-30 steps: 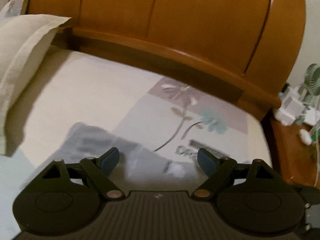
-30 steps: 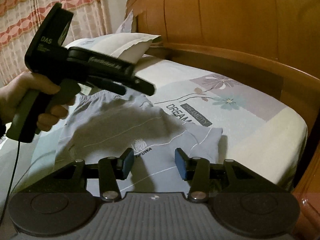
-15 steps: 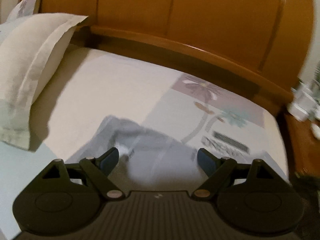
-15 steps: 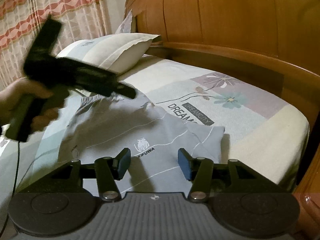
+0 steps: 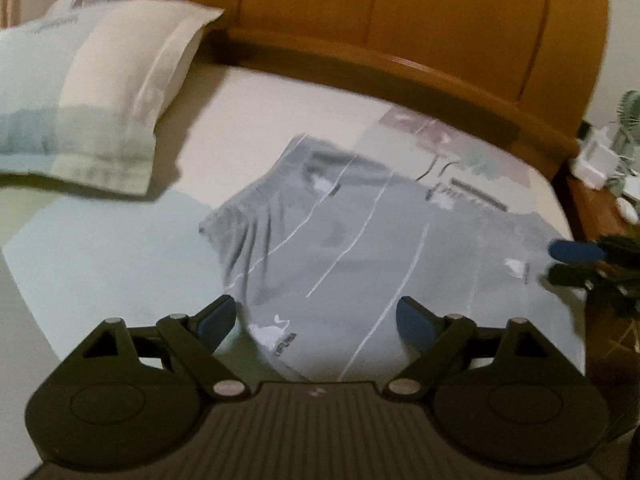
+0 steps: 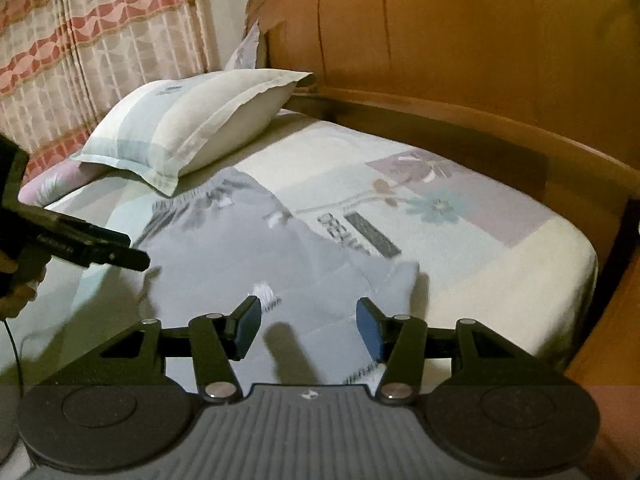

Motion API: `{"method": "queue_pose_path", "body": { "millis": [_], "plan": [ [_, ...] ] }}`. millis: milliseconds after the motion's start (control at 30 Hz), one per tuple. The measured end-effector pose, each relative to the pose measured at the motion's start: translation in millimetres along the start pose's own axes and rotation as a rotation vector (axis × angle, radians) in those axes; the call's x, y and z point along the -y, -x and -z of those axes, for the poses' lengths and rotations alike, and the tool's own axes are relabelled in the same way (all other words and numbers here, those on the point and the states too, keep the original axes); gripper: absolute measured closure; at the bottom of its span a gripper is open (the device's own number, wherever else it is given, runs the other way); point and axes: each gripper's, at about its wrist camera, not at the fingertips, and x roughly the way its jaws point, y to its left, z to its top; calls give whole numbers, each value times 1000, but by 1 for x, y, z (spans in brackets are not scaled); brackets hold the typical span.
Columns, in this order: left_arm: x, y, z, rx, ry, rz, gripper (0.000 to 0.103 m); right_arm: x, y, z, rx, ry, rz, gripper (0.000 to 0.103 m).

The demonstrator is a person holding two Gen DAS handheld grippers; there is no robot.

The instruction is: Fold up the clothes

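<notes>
A grey short-sleeved T-shirt with thin white lines and small white printed marks (image 5: 360, 240) lies spread on the pale patterned bedsheet (image 5: 100, 256), filling the centre of the left wrist view. Its upper left part is rumpled into folds, while the rest lies fairly flat. In the right wrist view the same shirt (image 6: 256, 256) sits in the middle of the frame, one sleeve reaching toward centre right.

The left gripper (image 5: 316, 316) occupies the bottom of its own view, its blue-padded fingers spread wide apart with nothing between them; the shirt's near hem lies below and between them. Seen from the right wrist camera, this gripper (image 6: 136, 258) enters from the left edge, held by a hand that is mostly cut off, its tip hovering at the shirt's left edge.

The right gripper (image 6: 308, 326) also stands spread, empty, above the near part of the shirt, casting shadows on the cloth. In the left wrist view it (image 5: 568, 264) appears blurred at the right edge, beside the shirt's right sleeve.

A cream and pale blue pillow (image 5: 92, 92) rests in the upper left, well apart from the shirt. An orange-brown wooden headboard (image 5: 400, 20) curves across the top. A pink and white patterned curtain (image 6: 92, 32) hangs in the upper left of the right wrist view.
</notes>
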Motion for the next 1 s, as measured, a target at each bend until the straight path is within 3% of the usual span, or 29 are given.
{"method": "queue_pose_path", "body": {
  "millis": [133, 233, 333, 400, 533, 733, 867, 1000],
  "plan": [
    [3, 6, 3, -25, -1, -7, 15, -24, -22, -30, -3, 106, -43, 45],
    [2, 14, 11, -47, -3, -22, 15, -38, -59, -45, -73, 113, -107, 45],
    [0, 27, 23, -62, -2, -32, 15, -43, -97, -47, -132, 169, -54, 42],
    [0, 37, 30, -63, -3, -46, 15, -34, -103, -52, -134, 109, -69, 39],
    [0, 55, 47, -41, -12, -68, 14, -40, -73, -55, -102, 134, -30, 39],
    [3, 75, 70, -26, -4, -77, 12, -76, -14, -25, -134, 279, -118, 34],
    [5, 83, 82, -16, 24, -67, 12, -93, -13, 11, -237, 375, -44, 33],
    [7, 92, 92, 3, 53, -58, 12, -94, -2, 22, -228, 364, -10, 32]
  ]
}}
